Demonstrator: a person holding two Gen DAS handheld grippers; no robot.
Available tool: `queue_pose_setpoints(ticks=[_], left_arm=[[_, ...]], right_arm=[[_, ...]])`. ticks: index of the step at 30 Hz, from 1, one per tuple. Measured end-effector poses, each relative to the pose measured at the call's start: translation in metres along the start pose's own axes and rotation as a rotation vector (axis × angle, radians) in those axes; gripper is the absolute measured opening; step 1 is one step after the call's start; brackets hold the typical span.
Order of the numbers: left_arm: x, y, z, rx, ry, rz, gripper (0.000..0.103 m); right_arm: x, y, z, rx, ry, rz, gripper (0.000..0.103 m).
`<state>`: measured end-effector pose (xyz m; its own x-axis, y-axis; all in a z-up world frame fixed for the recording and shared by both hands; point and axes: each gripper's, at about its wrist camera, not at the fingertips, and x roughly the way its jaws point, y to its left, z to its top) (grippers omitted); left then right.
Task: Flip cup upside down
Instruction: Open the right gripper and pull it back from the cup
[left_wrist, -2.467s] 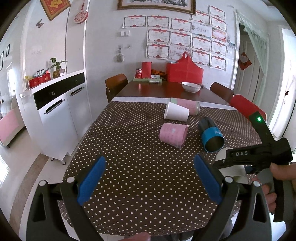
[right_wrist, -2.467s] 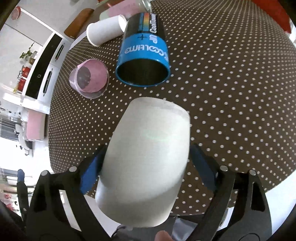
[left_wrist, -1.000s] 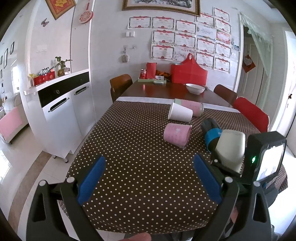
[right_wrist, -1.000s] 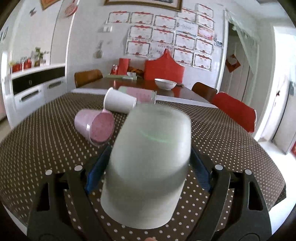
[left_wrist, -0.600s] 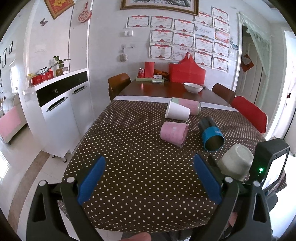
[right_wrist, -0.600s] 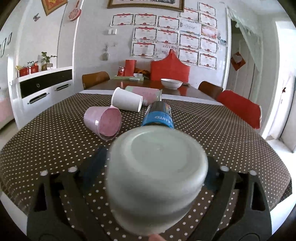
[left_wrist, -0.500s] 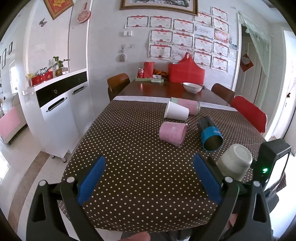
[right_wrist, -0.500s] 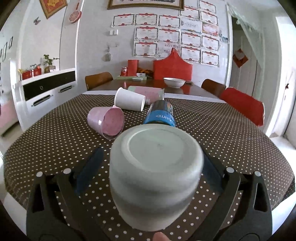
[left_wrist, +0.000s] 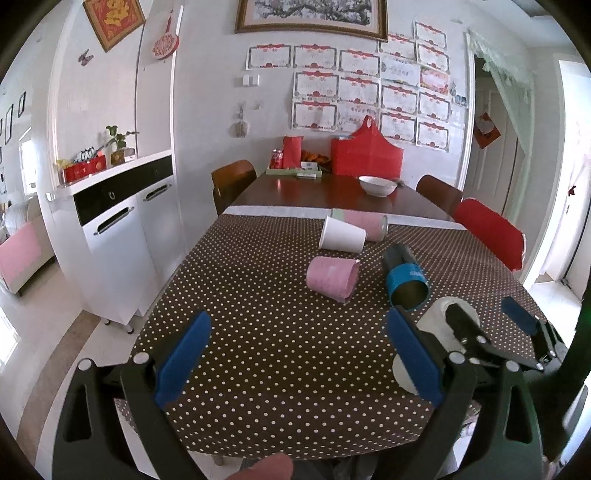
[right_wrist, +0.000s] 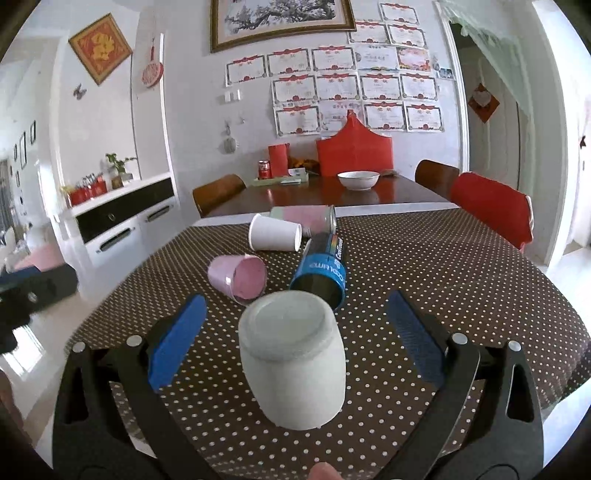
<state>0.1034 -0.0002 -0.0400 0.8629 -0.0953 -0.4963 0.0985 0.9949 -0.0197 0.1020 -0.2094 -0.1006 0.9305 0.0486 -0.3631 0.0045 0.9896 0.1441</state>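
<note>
The white cup (right_wrist: 291, 363) stands upside down on the dotted bench (right_wrist: 461, 280) near its front edge, base up, between the spread blue pads of the right gripper (right_wrist: 293, 336), which is released and touches it on neither side. The left gripper (left_wrist: 299, 362) hovers over the bench to the left, jaws wide apart and holding nothing. Just behind the white cup lie a blue can (right_wrist: 321, 271), a pink cup (right_wrist: 238, 275) and a paper cup (right_wrist: 273, 232), all on their sides.

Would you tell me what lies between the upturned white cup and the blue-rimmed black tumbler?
Nothing: the white cup stands just before the tumbler, seen from the right wrist.
</note>
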Motion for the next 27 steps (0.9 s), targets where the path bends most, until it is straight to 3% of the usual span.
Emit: queue_pose_setpoints(ticks=[17,27], left_arm=[[-0.058,-0.014,0.011,0.030,-0.100,0.021,0.095],[-0.098,-0.022,0.011,0.057,-0.159,0.026,0.095]], right_arm=[[-0.070,-0.011,0.037,0.043,-0.004,0.000,0.097],[-0.113,0.000,0.041,-0.010,-0.045,-0.021,0.097]])
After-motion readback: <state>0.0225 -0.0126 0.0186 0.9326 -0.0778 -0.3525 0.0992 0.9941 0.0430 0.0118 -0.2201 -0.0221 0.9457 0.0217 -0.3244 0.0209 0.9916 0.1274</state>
